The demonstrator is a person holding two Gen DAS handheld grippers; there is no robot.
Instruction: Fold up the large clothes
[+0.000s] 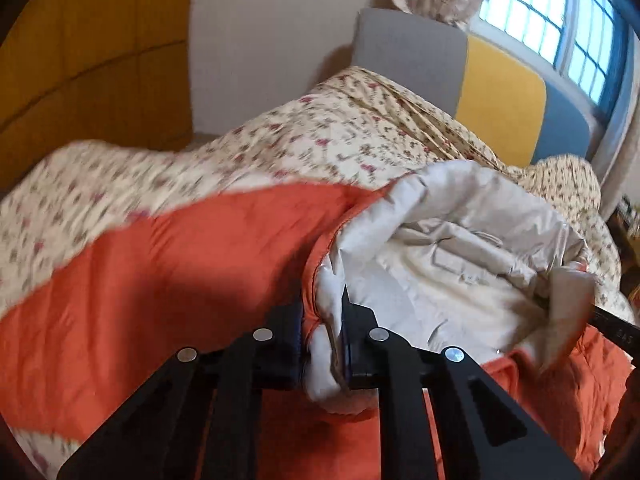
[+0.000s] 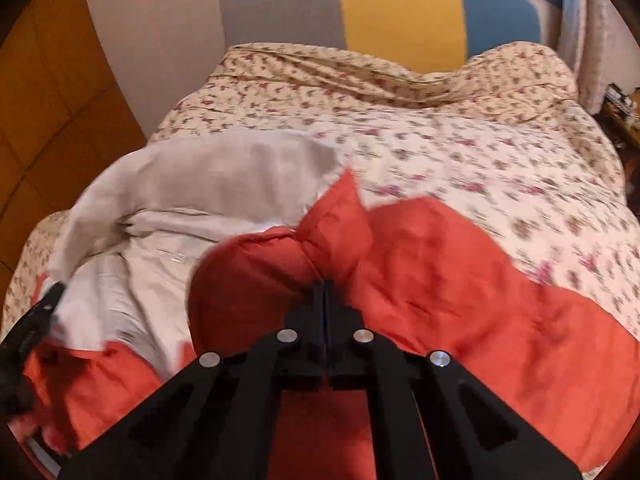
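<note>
Wardrobe panels [image 1: 80, 60] in orange-brown wood fill the far left of both views, with a bare wall beside them. Next comes the bed [image 2: 480, 152], covered in a floral quilt, and on it lies the task's garment, a padded jacket [image 2: 460, 280] with an orange shell and a pale grey lining [image 1: 460, 264]. It is spread across the near part of the bed, partly turned so the lining faces up.

In the left wrist view, the left gripper [image 1: 324, 332] is clamped on an edge of the jacket where orange shell meets lining, a thick roll of fabric bunched between its fingers. Further right, in the right wrist view, the right gripper [image 2: 325, 300] has its fingers pressed nearly together on a pinch of the orange shell near the jacket's middle. Beyond the bed stands a headboard [image 2: 400, 12] in grey, yellow and blue, and a window [image 1: 560, 20] with a curtain at the far right.

This looks like an early step: both grippers have hold and the jacket seems to be mid-lift, judging by the blur. The next move probably calls for carrying the gripped edges across together, keeping the slippery padding taut so the fold lands flat.
</note>
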